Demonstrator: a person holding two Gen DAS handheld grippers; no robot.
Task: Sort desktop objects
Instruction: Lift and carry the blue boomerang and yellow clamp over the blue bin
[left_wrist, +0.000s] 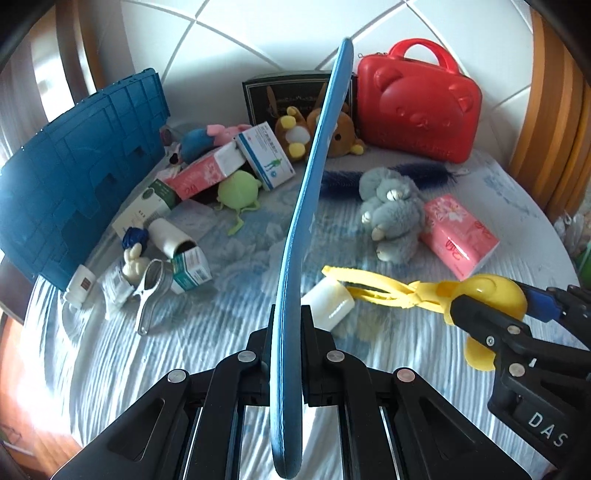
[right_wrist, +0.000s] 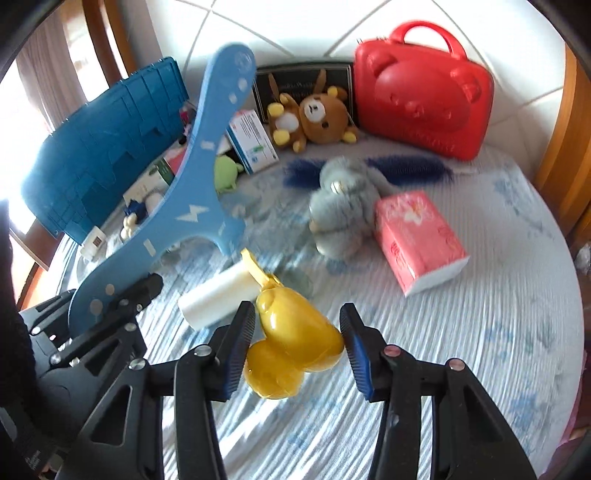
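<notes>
Toys and boxes lie all over the striped blue cloth (right_wrist: 480, 332) in front of you. Your left hand-held gripper (left_wrist: 286, 354) is closed tight on a flat blue boomerang-shaped toy (left_wrist: 314, 184), which stands up on its edge between the fingers. Your right hand-held gripper (right_wrist: 297, 350) is wide, with the round yellow end of a plastic clip toy (right_wrist: 295, 343) sitting between its two fingers (right_wrist: 236, 354); you cannot tell if they touch it. A white tube (right_wrist: 218, 295) lies just beside the yellow toy. Farther off sit a grey plush (right_wrist: 340, 214) and a pink tissue pack (right_wrist: 417, 236), touching each other. At the back, against the white tiled wall, stand a red bear case (right_wrist: 421, 96), a brown bear plush (right_wrist: 317, 118) and a blue crate (right_wrist: 103, 140). Your left hand-held gripper is near the right one, on its left side.
</notes>
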